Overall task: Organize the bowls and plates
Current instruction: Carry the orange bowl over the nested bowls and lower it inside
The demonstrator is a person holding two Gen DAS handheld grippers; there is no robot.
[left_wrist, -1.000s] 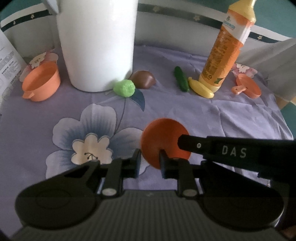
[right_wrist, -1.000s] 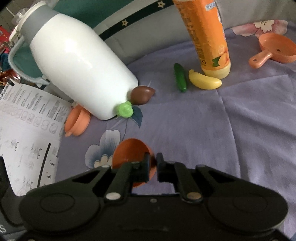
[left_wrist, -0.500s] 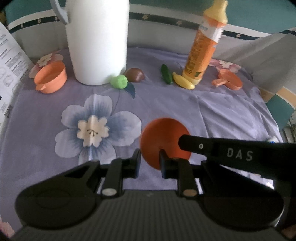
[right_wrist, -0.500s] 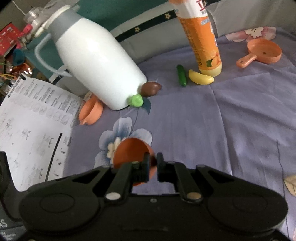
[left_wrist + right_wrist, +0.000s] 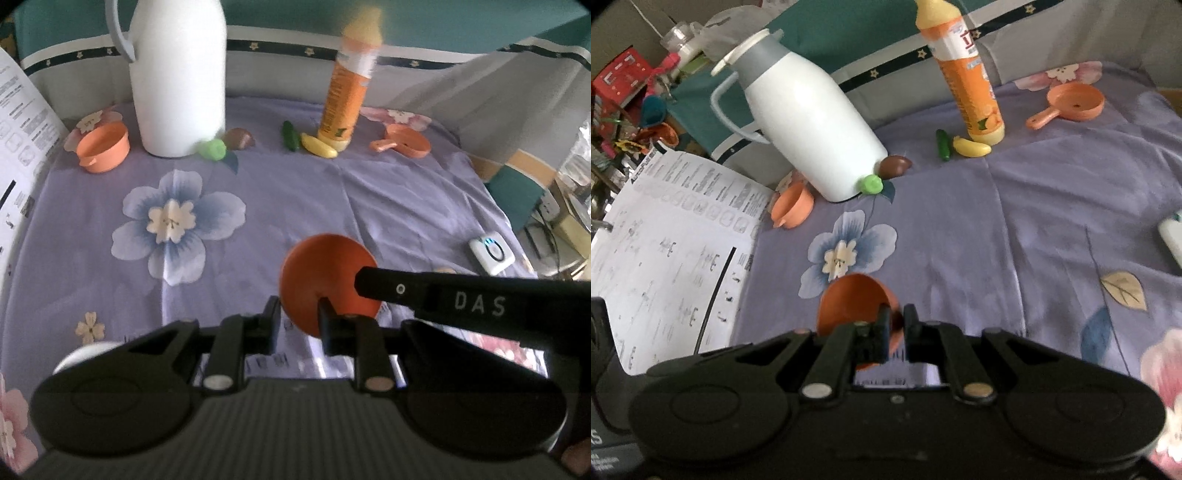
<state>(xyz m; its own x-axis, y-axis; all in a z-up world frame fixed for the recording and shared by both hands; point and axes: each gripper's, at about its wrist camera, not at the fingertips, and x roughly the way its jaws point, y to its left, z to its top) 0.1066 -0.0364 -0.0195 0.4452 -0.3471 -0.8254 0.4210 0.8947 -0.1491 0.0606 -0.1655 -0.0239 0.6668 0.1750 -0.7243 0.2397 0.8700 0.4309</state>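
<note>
Right wrist view shows my right gripper (image 5: 895,325) closed on the rim of the orange plate (image 5: 851,306), its fingers almost together with the thin edge between them. The plate hangs tilted, hollow side toward the camera, over the purple flowered cloth (image 5: 1015,229).

Compared with a second ago, both cameras now see much more of the bed: the white jug (image 5: 809,129) and orange bottle (image 5: 967,74) have shrunk and drifted away, and a small white device (image 5: 491,254) has come into the left view. I read that as both tools rising and pulling back, with the plate lifted clear of the cloth.

From the left wrist, the left gripper (image 5: 299,317) has its fingers parted, a clear gap between them, gripping nothing. The plate (image 5: 325,277) sits just past its right finger, and I cannot tell whether the two touch. The right tool's black arm crosses in front of the plate.

For the task, I judge the pick as done and the carry under way. The likely partners are the small orange bowl (image 5: 103,147) beside the jug and the orange pan (image 5: 406,140) at the far right. Toy food lies between them: a green piece (image 5: 212,149), a brown one (image 5: 240,138), a cucumber (image 5: 290,134), a banana (image 5: 317,146). My edge-only hold looks slight, so I should move gently.
</note>
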